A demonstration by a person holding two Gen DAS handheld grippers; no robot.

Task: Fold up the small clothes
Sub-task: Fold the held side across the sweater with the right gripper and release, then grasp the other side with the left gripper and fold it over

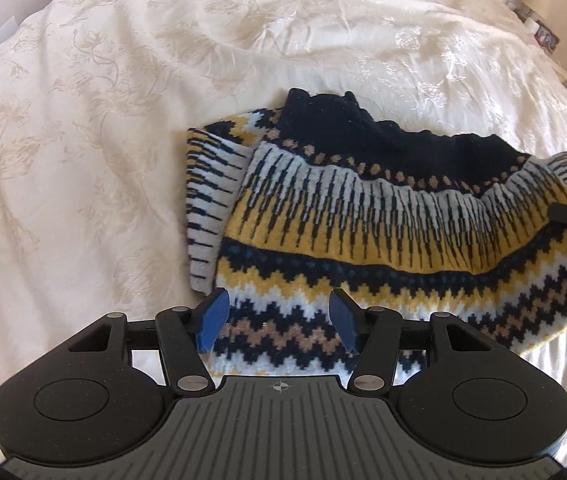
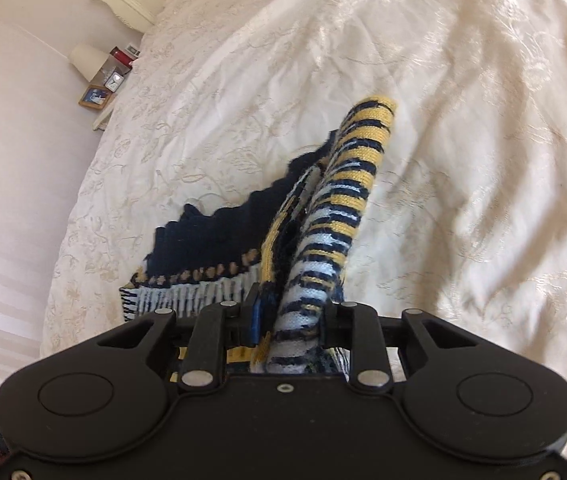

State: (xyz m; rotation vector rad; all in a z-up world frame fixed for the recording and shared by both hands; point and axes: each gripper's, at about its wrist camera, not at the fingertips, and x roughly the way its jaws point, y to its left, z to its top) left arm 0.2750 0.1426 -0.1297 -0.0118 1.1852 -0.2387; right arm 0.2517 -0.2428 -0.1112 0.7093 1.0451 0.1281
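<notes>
From the left wrist view, the left claw [image 1: 279,322] stands wide, its blue pads [image 1: 213,326] spread and gripping nothing, poised over the near zigzag-patterned hem of the knitted sweater [image 1: 363,216]. The sweater lies on the bed [image 1: 103,140], its long axis running left to right across the view, navy collar on the far side; one sleeve [image 1: 211,208] is folded along its left edge. At the right edge of this view the other claw's black tip touches the sweater's right side. From the right wrist view, the right claw [image 2: 289,320] is clamped on the right sleeve [image 2: 347,200], which rises as a striped band ahead of it, the body lying to its left. So the coming fold probably carries that sleeve leftward across the body. Bare quilt surrounds the garment, leaving ample room.
</notes>
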